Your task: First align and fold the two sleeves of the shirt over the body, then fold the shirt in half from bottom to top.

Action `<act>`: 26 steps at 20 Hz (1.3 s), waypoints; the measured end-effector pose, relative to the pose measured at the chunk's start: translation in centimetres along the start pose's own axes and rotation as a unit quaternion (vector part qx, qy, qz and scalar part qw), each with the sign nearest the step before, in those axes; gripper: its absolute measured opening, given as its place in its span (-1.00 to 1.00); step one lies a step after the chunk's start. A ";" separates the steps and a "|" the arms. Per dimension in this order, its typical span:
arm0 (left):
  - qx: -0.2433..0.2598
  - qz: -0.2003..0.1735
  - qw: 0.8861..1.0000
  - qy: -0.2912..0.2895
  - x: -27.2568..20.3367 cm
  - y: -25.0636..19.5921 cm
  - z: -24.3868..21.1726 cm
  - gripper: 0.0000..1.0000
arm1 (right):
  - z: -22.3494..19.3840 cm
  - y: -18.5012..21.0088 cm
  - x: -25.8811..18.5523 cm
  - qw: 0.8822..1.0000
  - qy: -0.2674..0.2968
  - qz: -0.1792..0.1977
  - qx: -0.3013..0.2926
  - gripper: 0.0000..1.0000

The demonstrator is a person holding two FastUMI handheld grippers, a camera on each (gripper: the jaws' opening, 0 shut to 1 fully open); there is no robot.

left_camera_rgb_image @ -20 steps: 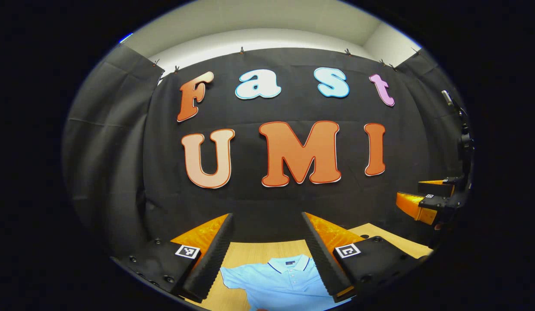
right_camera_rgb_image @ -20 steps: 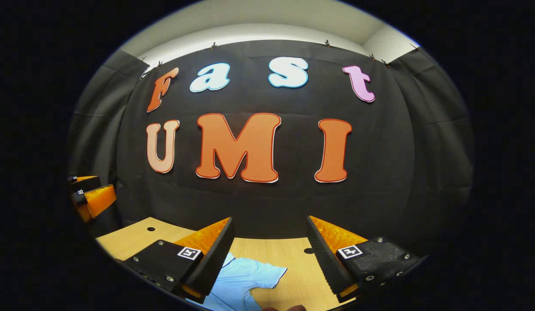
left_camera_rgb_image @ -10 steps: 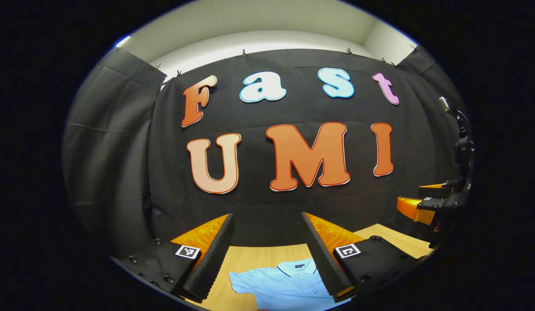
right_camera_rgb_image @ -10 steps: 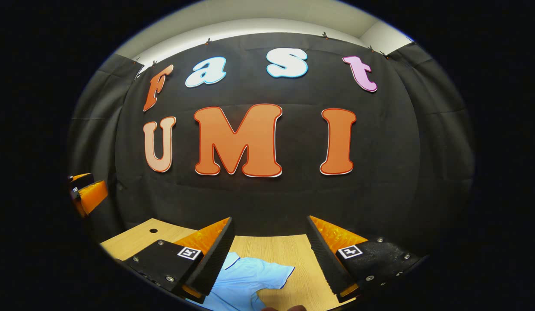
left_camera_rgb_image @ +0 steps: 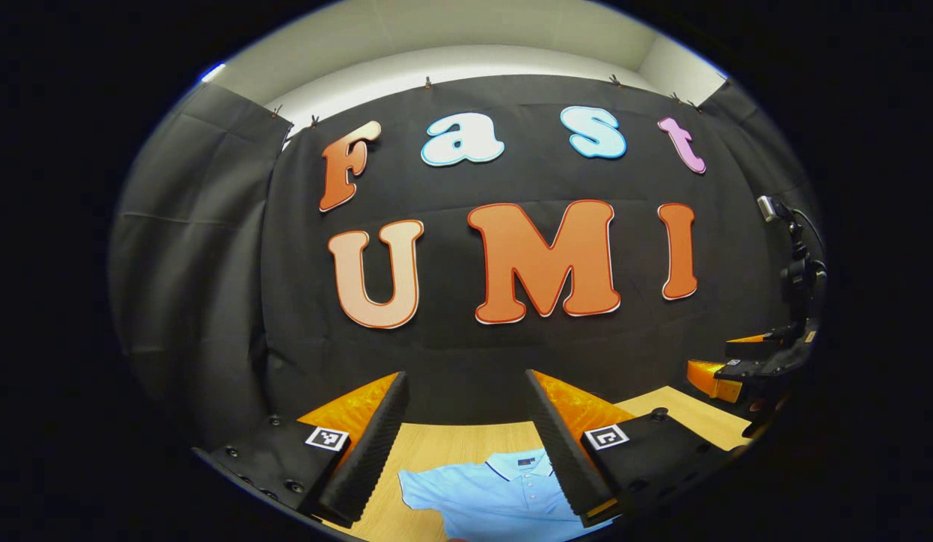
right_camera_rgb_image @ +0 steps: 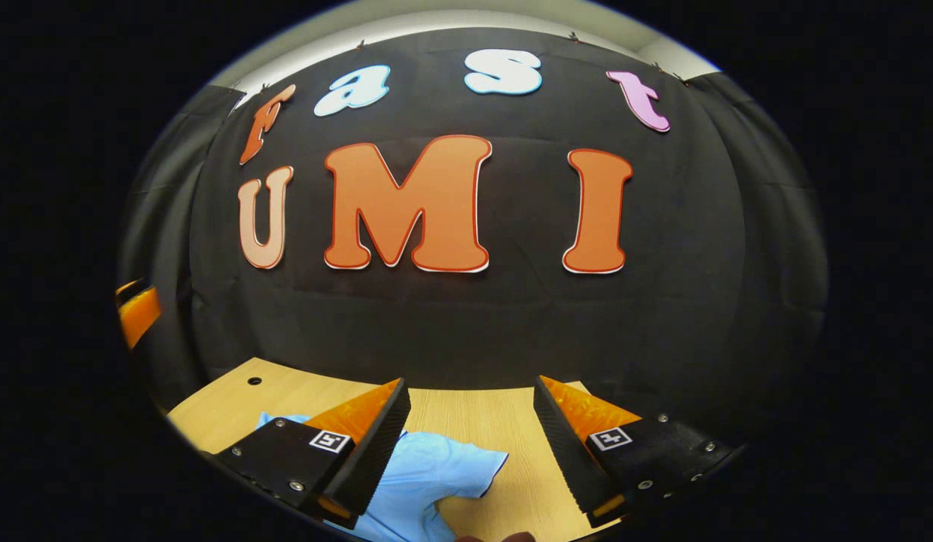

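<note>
Shirt (left_camera_rgb_image: 496,493) lies flat on table (right_camera_rgb_image: 481,421), collar toward the wall, below and ahead of left gripper (left_camera_rgb_image: 466,436), seen between its fingers. Its sleeve (right_camera_rgb_image: 455,470) spreads out just under right gripper (right_camera_rgb_image: 470,444). Both grippers open, holding nothing, well above the cloth. Judged step: approach, sleeves not yet folded. Next: lower each gripper to a sleeve edge and pinch. No containers seen.

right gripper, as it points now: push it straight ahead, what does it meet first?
Likely the black cloth wall beyond the table's far edge. The right gripper is open, held above the table; the blue shirt's sleeve lies below its line, so it probably passes over. Depth is unclear here.
</note>
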State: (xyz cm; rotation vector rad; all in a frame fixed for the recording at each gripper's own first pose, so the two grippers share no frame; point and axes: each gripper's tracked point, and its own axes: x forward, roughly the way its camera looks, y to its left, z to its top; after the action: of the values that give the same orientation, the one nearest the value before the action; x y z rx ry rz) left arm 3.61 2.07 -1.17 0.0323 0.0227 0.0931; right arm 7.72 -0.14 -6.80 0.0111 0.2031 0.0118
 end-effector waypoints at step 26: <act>0.011 0.063 0.992 0.104 -1.4 3.3 -5.7 1.00 | -20.8 -2.7 7.7 0.930 0.367 0.031 0.010 0.93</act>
State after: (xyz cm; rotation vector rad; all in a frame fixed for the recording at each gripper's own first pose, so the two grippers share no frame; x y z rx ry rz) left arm 1.78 5.39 -6.73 0.0459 0.2307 0.2224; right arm 11.07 -2.55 -28.80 0.0323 0.9545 0.0770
